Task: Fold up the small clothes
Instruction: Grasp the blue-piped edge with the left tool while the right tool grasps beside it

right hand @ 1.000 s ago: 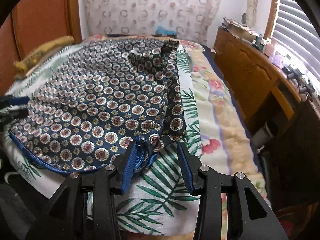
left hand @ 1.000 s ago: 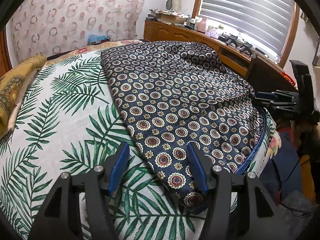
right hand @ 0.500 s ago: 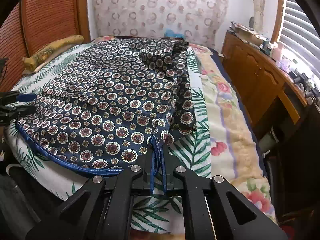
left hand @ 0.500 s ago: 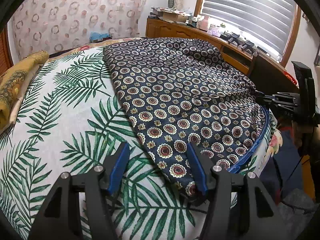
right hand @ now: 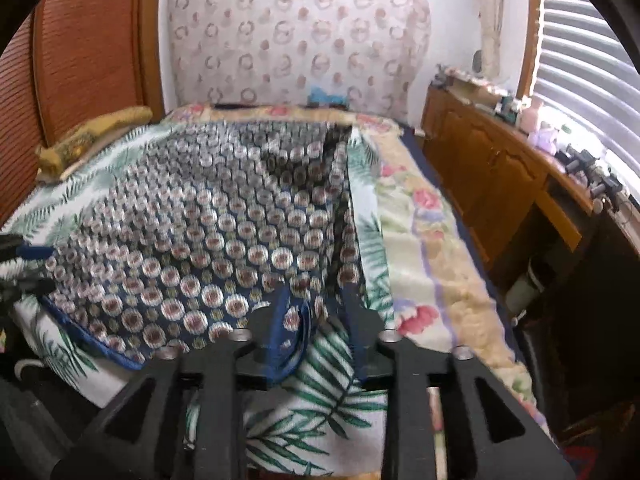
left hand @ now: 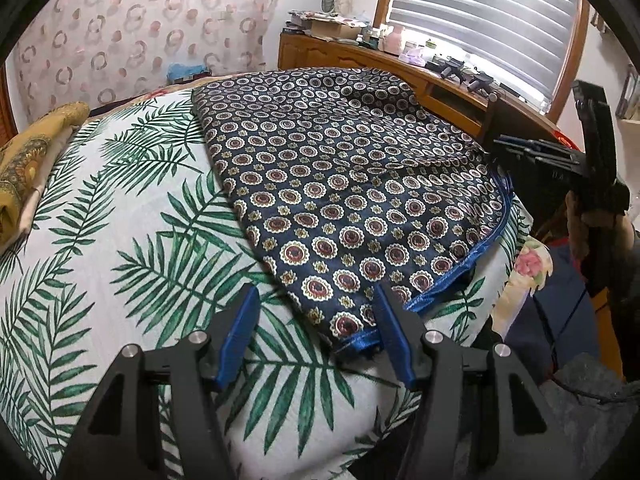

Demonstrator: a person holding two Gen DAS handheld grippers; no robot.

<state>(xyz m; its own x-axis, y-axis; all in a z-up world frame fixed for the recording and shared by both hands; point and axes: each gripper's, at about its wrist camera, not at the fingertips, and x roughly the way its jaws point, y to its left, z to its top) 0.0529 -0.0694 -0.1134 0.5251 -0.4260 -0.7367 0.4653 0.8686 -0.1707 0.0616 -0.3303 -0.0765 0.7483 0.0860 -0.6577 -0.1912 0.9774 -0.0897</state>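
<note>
A navy garment (left hand: pixel 340 184) with round medallions and a bright blue hem lies spread on the bed. Its near corner (left hand: pixel 352 328) sits between the jaws of my left gripper (left hand: pixel 316 320), close to the right pad. Those jaws are closing, and neither pad presses the cloth. The right wrist view is blurred. There the garment (right hand: pixel 200 232) ends in a bunched blue hem fold (right hand: pixel 300 320) inside my right gripper (right hand: pixel 316 316). That gripper's jaws are opening, with a gap beside the fold. Each gripper also shows at the other view's edge, the right gripper (left hand: pixel 504 146) and the left gripper (right hand: pixel 28 268).
The bed has a white sheet with green palm leaves (left hand: pixel 120 240) and a floral blanket (right hand: pixel 424 248) along its right side. A yellow pillow (left hand: pixel 24 168) lies far left. A wooden cabinet (right hand: pixel 500 184) with clutter runs under the window blinds.
The right gripper was shut on the hem fold half a second ago; now its jaws stand apart. The left gripper has shifted along the bed edge, bringing the garment's corner between its jaws.
</note>
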